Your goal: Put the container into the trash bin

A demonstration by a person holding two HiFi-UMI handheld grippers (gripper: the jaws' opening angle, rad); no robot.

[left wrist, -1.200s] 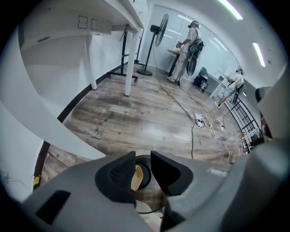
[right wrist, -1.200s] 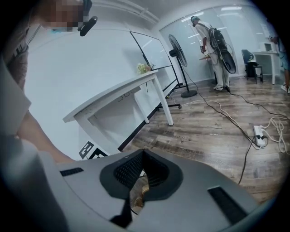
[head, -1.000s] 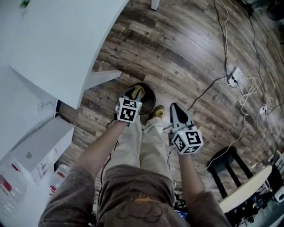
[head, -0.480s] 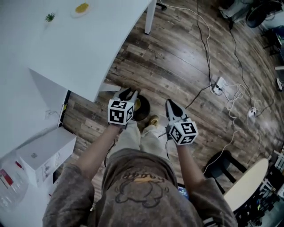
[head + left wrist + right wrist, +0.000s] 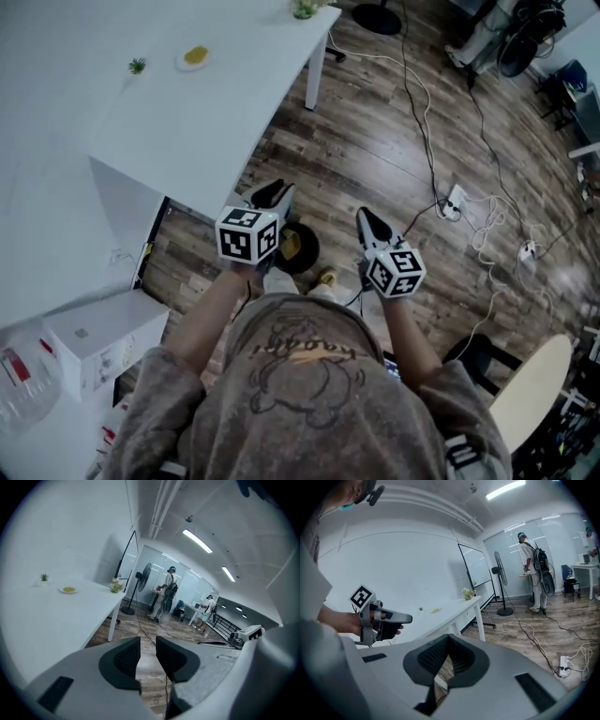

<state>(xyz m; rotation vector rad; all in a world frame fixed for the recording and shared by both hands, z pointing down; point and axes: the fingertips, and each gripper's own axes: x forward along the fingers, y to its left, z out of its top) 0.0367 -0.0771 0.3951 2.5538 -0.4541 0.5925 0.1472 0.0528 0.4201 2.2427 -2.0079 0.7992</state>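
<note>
The left tongs (image 5: 147, 640) stand narrowly apart with nothing between them; only wooden floor (image 5: 149, 681) shows through the gap. The right tongs (image 5: 448, 637) are closed tip to tip and empty. From the head view, a round black trash bin (image 5: 313, 250) sits on the floor between the two, and the yellowish container (image 5: 290, 245) lies inside it. A white tabletop (image 5: 187, 122) stands close by.

The left hand-held gripper (image 5: 148, 645) has its jaws slightly apart and empty, beside a white table (image 5: 61, 616).
</note>
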